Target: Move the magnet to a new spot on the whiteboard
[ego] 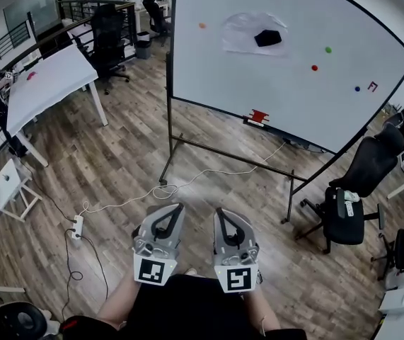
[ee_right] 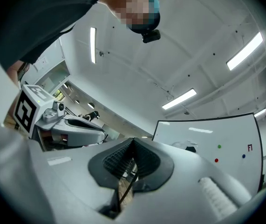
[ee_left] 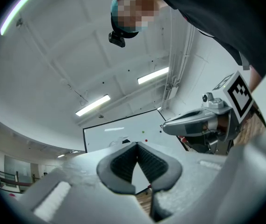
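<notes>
- Plainly, nothing is begun: the whiteboard (ego: 272, 98) stands well apart from both tools, across the wooden floor (ego: 131, 154). The whole job is left — approach, grab, shift, release.
- The left gripper (ego: 179, 207) and right gripper (ego: 220, 212) sit side by side close to the person, each with its jaws pressed together on nothing.
- On the board sit an orange magnet (ego: 202, 25), a green magnet (ego: 328, 49), a red magnet (ego: 314, 68) and a blue magnet (ego: 357, 88); I cannot tell which one is meant.
- Only the head view shows the orange one and the floor between. The gripper views tilt up to ceiling lights (ee_right: 179, 98), and the right gripper view catches the green, red and blue ones.
</notes>
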Motion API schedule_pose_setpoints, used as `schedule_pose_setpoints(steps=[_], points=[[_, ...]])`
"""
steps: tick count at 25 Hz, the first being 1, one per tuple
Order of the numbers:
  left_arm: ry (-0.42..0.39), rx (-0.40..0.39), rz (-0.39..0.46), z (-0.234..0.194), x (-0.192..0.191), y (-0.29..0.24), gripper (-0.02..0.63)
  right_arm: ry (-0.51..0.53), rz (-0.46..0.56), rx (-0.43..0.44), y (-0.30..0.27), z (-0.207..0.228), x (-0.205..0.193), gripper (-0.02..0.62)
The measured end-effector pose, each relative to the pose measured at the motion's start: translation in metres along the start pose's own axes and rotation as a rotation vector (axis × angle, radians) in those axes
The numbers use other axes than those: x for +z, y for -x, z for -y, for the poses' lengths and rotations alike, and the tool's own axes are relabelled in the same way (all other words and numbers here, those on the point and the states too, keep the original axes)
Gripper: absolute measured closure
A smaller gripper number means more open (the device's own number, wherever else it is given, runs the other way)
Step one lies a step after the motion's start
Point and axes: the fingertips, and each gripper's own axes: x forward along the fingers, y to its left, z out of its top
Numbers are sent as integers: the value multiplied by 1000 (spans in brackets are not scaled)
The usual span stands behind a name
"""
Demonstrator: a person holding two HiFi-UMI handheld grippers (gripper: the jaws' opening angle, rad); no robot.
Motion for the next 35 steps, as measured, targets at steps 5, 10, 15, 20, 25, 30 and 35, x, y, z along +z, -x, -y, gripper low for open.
schedule_pose_setpoints(steps=[5,10,15,20,25,30,35], points=[[-9,24,-28,1,-7,-6,604,15,-23,30,-1,8,-13,594],[-24,23,-41,-3,-14,-19,604,-6,-35,16,-10,21,-24,594],[-12,15,-53,-13,-34,-35,604,-10,-45,1,-25,31,-39,594],[-2,2,-42,-28,-58,-66,604,10,-75,-21,-49,49,-63,594],[10,23,-21,-65,-75,-106,604,30,-68,-31,-95,73,-76,594],[2,23,-8,-103,-100,-144,604,68,-63,-30,-146,89,-92,594],[8,12,11,-133,-121,-180,604,63,-81,-52,-189,104,-113,594]])
